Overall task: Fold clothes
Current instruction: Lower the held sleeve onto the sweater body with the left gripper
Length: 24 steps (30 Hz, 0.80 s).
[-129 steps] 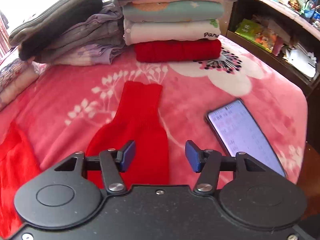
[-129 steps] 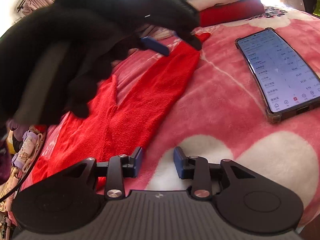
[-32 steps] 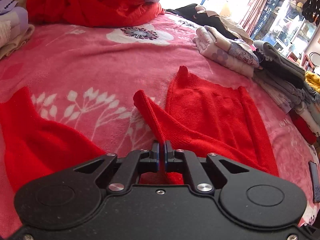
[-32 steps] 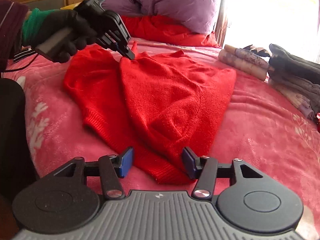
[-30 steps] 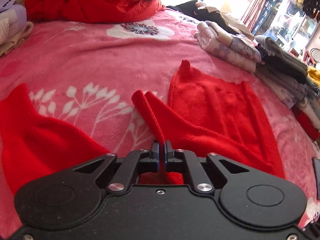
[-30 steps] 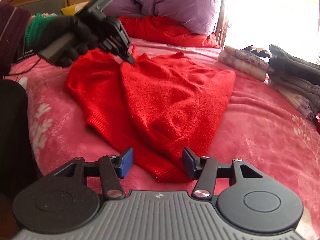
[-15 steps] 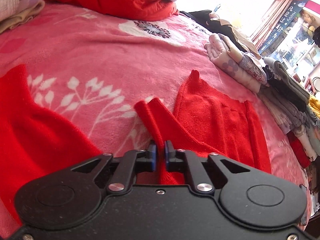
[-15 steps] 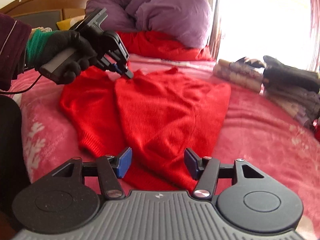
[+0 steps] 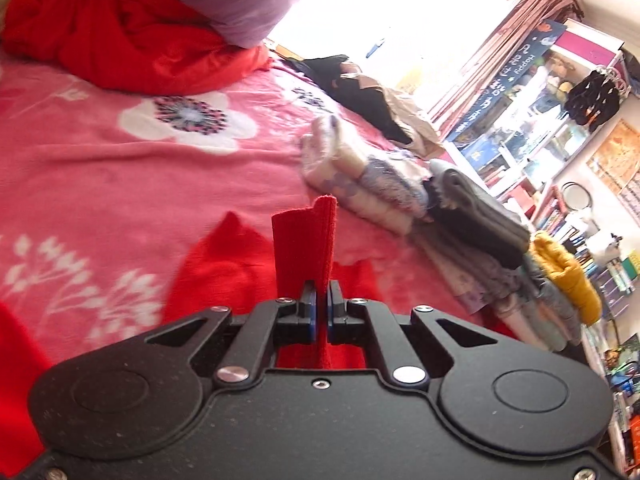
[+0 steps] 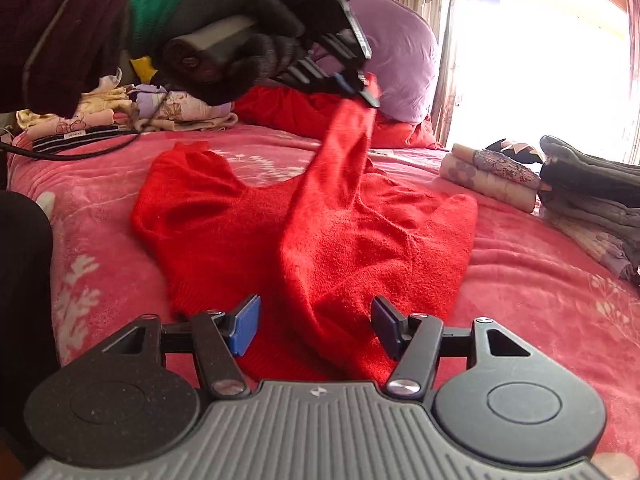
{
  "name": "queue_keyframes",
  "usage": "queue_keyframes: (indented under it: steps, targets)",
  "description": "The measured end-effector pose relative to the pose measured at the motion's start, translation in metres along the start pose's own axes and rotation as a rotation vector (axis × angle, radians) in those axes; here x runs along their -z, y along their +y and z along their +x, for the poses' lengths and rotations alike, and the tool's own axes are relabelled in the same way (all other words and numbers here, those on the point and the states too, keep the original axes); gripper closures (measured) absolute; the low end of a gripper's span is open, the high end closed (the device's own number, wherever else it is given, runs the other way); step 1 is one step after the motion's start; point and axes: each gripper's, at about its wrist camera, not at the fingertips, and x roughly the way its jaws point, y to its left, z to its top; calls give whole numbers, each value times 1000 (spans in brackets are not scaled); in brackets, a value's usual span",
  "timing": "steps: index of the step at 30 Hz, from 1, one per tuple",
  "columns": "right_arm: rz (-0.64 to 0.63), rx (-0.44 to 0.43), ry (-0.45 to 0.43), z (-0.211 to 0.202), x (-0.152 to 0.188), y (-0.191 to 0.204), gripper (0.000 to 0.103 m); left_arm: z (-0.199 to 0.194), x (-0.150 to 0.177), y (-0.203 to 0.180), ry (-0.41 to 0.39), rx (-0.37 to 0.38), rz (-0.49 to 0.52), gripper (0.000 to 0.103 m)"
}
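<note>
A red knit sweater [image 10: 360,248] lies spread on the pink floral blanket [image 10: 540,300]. One sleeve [image 10: 340,152] is lifted off the bed, its cuff [image 9: 306,240] pinched in my left gripper [image 9: 319,312], which is shut on it. In the right wrist view a black-gloved hand [image 10: 240,52] holds that left gripper [image 10: 362,90] high above the sweater. My right gripper [image 10: 316,326] hovers open just over the sweater's hem, with nothing between its blue pads.
Folded clothes [image 9: 372,180] and a grey stack [image 9: 480,216] line the bed's right side. A red quilt [image 9: 120,48] and purple pillow [image 10: 400,52] sit at the head. More folded garments [image 10: 120,120] and a black cable [image 10: 80,152] lie left. Bookshelves [image 9: 560,152] stand beyond.
My left gripper has risen, lifting the sleeve cuff clear of the bed and stretching the sleeve upward. The right gripper has stayed open near the hem.
</note>
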Motion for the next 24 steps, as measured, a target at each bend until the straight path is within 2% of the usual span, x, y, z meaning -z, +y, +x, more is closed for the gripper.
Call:
queue_keyframes:
  steps: [2, 5, 8, 16, 19, 24]
  targets:
    - [1, -12, 0, 0, 2, 0, 42, 15, -2, -12, 11, 5, -9, 102]
    - [16, -60, 54, 6, 8, -2, 42, 37, -4, -25, 26, 7, -30, 102]
    - [-3, -52, 51, 5, 9, 1, 42, 56, -4, -34, 42, 1, -46, 102]
    - [132, -114, 51, 8, 8, -18, 42, 85, 0, -45, 58, -25, -39, 102]
    - [219, -148, 52, 5, 9, -33, 44, 97, 2, -49, 58, -54, -4, 102]
    - [326, -176, 53, 1, 14, -49, 53, 120, 11, -62, 60, -140, 112, 102]
